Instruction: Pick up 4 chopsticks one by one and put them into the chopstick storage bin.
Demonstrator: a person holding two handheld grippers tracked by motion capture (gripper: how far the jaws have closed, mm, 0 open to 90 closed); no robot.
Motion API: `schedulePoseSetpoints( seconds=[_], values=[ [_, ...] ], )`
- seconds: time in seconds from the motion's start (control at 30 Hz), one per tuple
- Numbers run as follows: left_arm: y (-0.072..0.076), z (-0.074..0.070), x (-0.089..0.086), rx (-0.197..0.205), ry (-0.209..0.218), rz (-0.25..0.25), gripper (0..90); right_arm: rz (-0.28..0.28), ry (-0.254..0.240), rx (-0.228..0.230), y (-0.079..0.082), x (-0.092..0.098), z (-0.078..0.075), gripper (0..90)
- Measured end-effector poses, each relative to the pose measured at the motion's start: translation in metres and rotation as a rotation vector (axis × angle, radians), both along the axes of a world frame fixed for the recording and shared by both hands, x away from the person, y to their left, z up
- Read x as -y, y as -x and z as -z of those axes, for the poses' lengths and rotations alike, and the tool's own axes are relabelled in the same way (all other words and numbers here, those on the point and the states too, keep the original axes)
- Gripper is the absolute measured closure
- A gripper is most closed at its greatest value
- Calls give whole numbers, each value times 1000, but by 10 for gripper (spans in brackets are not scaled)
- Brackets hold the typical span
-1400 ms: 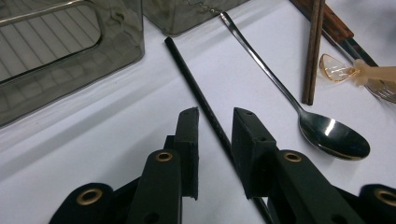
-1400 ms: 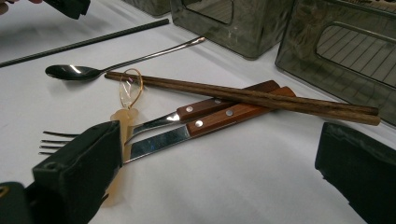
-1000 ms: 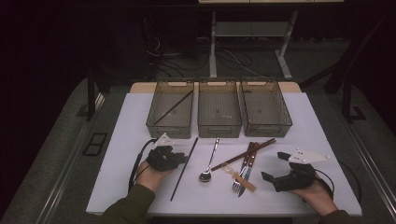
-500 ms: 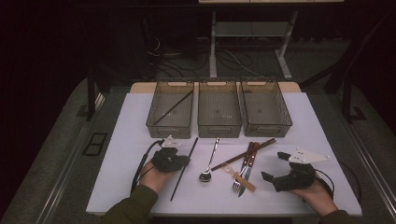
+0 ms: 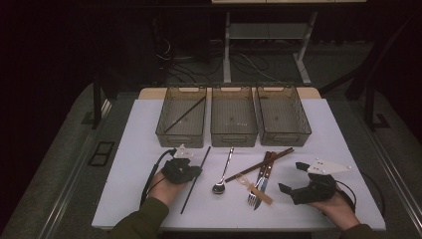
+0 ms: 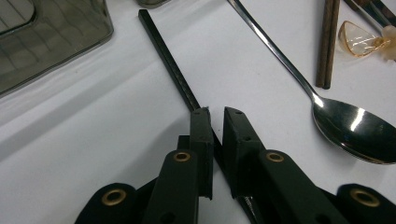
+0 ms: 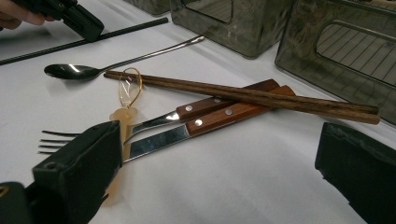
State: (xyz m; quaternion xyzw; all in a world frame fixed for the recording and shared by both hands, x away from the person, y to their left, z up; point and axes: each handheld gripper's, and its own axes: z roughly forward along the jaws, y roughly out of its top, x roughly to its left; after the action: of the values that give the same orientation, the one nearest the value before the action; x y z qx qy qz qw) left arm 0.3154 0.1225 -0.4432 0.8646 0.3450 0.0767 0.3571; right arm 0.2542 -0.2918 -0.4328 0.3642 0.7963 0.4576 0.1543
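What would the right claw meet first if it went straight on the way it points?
Probably the fork and knife lying side by side just ahead of the open right claw, with the wooden chopsticks across their handles next; depth is hard to judge.

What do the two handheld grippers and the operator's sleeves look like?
Both are matte black two-jaw units. The left gripper has flat rectangular pads with small screw holes and brass-ringed pivots on its linkage arms. A pale three-cornered plate sits on top of each; the one on the right gripper has small holes along its edge. A black cable loops back from the left unit. The sleeve is olive green.
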Motion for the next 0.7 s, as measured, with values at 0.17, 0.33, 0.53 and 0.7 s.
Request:
schedulePoseSetpoints(
  seconds=[0.17, 0.33, 0.53, 0.7],
  values=[
    [1, -2, 1, 23, -40, 1, 830, 1, 0, 0, 0, 0, 0, 10],
    [0, -3, -3, 30, -58, -5, 841, 1, 1, 0, 0, 0, 0, 10],
    [-2, -3, -9, 52, -97, -52, 847, 0, 0, 2, 0, 1, 0, 10],
    [-1, 0, -11, 58, -89, -50, 840, 0, 0, 1, 0, 0, 0, 10]
  ],
)
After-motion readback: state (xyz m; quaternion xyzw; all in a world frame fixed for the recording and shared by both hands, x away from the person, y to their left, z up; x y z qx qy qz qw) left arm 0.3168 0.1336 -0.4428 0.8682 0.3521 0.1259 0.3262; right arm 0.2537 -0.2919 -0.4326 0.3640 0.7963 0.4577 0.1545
